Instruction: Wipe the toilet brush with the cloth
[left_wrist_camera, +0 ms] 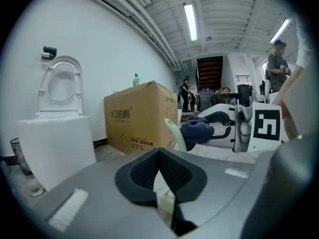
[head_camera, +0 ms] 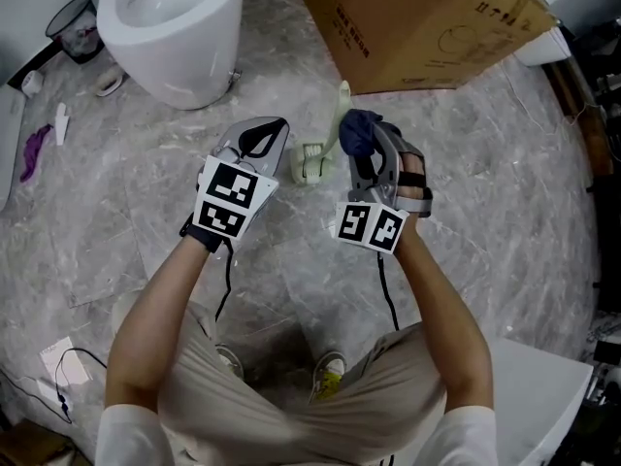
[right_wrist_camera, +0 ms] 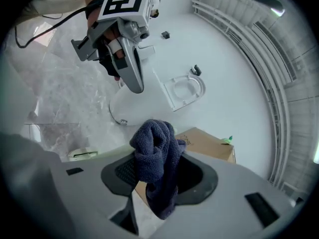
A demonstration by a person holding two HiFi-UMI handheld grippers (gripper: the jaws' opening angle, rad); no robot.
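The left hand-held gripper (left_wrist_camera: pixel 159 153) has its jaws pressed together on nothing. It hangs just left of the pale green toilet brush (head_camera: pixel 341 115). The right hand-held gripper (right_wrist_camera: pixel 158 176) pinches a dark blue cloth (right_wrist_camera: pixel 154 148), which is bunched against the top of the brush handle. The brush stands in its holder (head_camera: pixel 310 163) on the grey floor (head_camera: pixel 485 183). Beyond are a white toilet (head_camera: pixel 175 27) and a cardboard box (head_camera: pixel 417 17).

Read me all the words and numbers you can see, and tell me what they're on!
"大卫伯爵": side of the cardboard box, in the left gripper view.
Smaller print under it, and the box's dark print in the head view: too small or blurred to read.
Square markers on the left gripper and right gripper: patterns, not words.
Cloth: no print.
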